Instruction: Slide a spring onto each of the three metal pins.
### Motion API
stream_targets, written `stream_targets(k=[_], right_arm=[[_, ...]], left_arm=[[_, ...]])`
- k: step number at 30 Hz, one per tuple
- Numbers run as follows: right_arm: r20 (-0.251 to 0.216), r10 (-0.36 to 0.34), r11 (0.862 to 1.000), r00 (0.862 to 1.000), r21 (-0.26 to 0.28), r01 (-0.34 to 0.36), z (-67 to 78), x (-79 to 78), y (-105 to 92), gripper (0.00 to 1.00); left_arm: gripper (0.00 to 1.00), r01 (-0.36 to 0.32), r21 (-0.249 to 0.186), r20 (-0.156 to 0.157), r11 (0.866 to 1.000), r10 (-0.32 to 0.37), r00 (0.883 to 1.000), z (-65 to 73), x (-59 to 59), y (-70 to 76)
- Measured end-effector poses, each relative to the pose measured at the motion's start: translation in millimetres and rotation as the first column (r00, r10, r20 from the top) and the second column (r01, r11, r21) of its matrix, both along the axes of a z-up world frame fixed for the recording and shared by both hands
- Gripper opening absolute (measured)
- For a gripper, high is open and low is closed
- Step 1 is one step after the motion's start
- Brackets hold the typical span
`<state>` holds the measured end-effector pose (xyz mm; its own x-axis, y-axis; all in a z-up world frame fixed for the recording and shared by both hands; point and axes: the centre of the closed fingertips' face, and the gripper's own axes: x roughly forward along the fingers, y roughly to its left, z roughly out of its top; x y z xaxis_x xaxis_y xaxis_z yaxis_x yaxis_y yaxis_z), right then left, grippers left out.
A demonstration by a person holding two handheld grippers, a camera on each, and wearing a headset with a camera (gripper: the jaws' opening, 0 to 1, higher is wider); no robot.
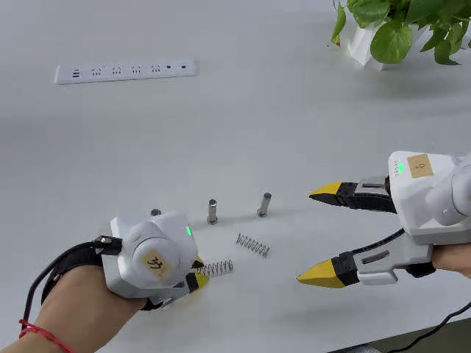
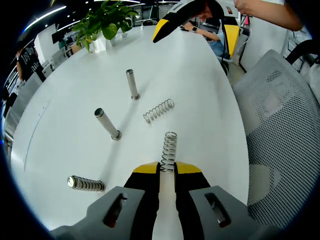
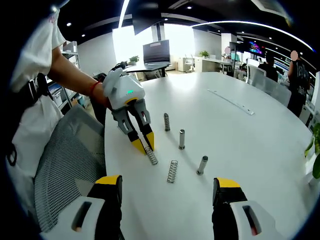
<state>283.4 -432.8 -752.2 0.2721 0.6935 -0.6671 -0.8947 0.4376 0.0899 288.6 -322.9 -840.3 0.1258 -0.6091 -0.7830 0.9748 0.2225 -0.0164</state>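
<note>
Left gripper view: left hand-held gripper [image 2: 167,168] pinches a spring [image 2: 169,146].

Bright, even overhead lighting (ceiling strips [image 3: 123,14]); soft, short shadows on white worktop [image 1: 294,110]. Sharp centrally; strong fisheye bending towards edges of both gripper views.

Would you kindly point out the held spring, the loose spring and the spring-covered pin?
held spring [image 2: 169,150]: left gripper view, middle coils.
loose spring [image 1: 252,245]: head view, middle coils.
spring-covered pin [image 2: 87,184]: left gripper view, coiled shaft.
</note>
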Motion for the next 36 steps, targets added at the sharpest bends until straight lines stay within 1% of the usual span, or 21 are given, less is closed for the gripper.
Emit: stream_targets(k=[2, 6, 13, 24, 31, 36], right_arm=[[-0.002, 0.002, 1.000, 1.000, 0.000, -0.002, -0.2, -0.4, -0.1, 0.73], [-0.004, 0.011, 1.000, 1.000, 0.002, -0.011, -0.6, -1.4, 1.4, 0.72], [-0.003, 0.017, 1.000, 1.000, 0.000, -0.017, -0.9, -1.5, 4.2, 0.71], [-0.005, 0.021, 1.000, 1.000, 0.003, -0.021, -1.6, -3.3, 5.9, 0.71], [-0.005, 0.036, 0.999, 0.999, 0.012, -0.036, 1.3, -5.0, 12.7, 0.70], [-0.007, 0.068, 0.998, 0.998, 0.015, -0.068, 2.9, -8.9, 24.5, 0.67]], left_arm=[[0.07, -0.007, -0.013, -0.005, 1.000, 0.007, 1.000, 1.9, -0.8, -0.3], [0.07, -0.009, -0.018, -0.007, 1.000, 0.009, 1.000, 2.3, -3.0, 0.8], [0.07, -0.011, -0.018, -0.007, 1.000, 0.010, 1.000, 2.6, -5.2, 1.9], [0.07, -0.013, -0.043, 0.001, 0.999, 0.013, 1.000, 10.0, -4.9, 0.8], [0.07, -0.025, -0.096, 0.002, 0.995, 0.026, 1.000, 25.4, -7.8, 0.5], [0.07, -0.035, -0.153, 0.014, 0.988, 0.038, 0.999, 42.4, -9.1, 1.5]])
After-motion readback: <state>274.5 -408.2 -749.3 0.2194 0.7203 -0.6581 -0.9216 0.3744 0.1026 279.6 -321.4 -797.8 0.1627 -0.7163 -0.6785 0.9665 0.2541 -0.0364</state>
